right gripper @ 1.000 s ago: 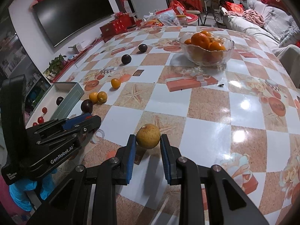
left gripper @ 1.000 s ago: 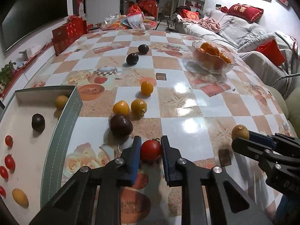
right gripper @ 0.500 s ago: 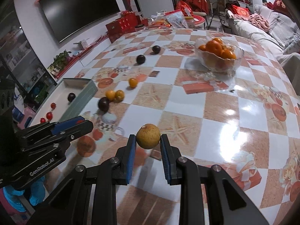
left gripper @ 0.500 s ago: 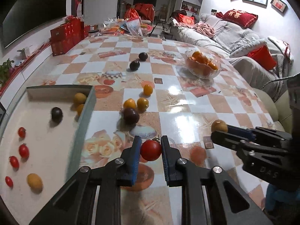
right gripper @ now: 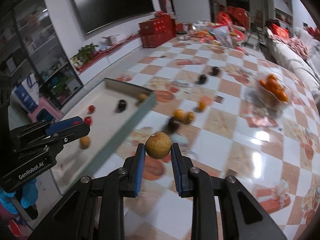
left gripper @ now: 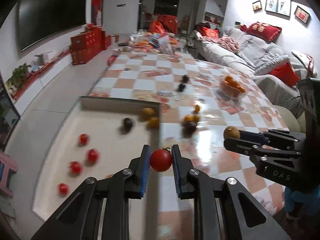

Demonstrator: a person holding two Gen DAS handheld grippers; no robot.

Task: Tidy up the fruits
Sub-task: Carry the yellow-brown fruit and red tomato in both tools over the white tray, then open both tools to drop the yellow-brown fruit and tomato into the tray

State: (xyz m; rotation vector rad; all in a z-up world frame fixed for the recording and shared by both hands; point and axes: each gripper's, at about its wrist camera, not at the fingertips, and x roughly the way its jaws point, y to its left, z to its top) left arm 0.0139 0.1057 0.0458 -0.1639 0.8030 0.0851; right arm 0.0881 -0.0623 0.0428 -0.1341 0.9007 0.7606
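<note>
My left gripper [left gripper: 160, 160] is shut on a red tomato [left gripper: 161, 160] and holds it in the air above the right edge of the white tray [left gripper: 120, 105]. My right gripper [right gripper: 158, 149] is shut on a brownish-yellow round fruit [right gripper: 158, 147], held above the table just right of the tray [right gripper: 128, 89]. The right gripper with its fruit [left gripper: 231, 132] also shows in the left wrist view. The tray holds several small tomatoes [left gripper: 92, 155], a dark plum [left gripper: 127, 122] and yellow fruits [left gripper: 149, 112]. Loose orange fruits [left gripper: 190, 118] and a dark plum [left gripper: 189, 128] lie on the table.
A glass bowl of oranges [left gripper: 232, 87] stands at the table's right side near the sofa [left gripper: 260, 60]. Two more dark plums [left gripper: 183, 84] lie farther back. Red boxes [left gripper: 86, 44] and snack bags crowd the far end. The checkered tablecloth [right gripper: 250, 144] is glossy.
Both grippers have lifted higher and moved left toward the tray, each still holding its fruit. The left gripper now hangs over the tray's right edge.
</note>
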